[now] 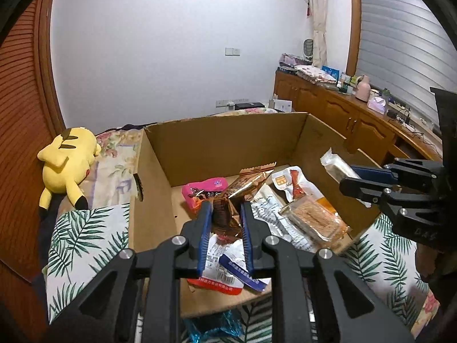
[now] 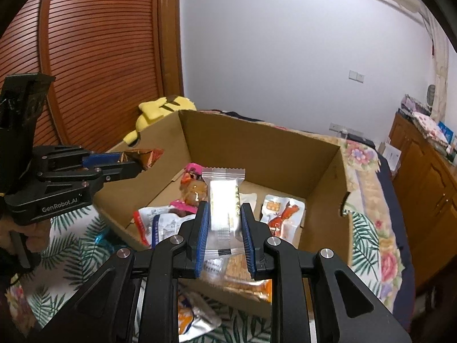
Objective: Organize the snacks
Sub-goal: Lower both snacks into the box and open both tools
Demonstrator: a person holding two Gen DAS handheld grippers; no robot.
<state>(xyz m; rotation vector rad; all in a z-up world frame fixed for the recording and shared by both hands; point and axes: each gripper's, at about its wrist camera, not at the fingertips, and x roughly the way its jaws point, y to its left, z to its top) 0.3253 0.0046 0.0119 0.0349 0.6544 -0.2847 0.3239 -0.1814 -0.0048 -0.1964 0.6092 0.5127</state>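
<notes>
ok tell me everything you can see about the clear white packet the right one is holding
The clear white packet is a long transparent plastic wrapper with crimped, zigzag ends and a pale bar inside. The right hand-held gripper is shut on its lower half, a blue pad on each side. It stands nearly upright above the cardboard box, touching only the pads. Glare hides any print.

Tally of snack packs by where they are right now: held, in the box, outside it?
Held in grippers: 2, the brown-gold pack and the clear white-bar pack.
Inside the cardboard box: at least 5 visible.
Outside on the leaf-print cloth: 2, the blue wrapper and the orange-silver pack.
Total: at least 9.
</notes>
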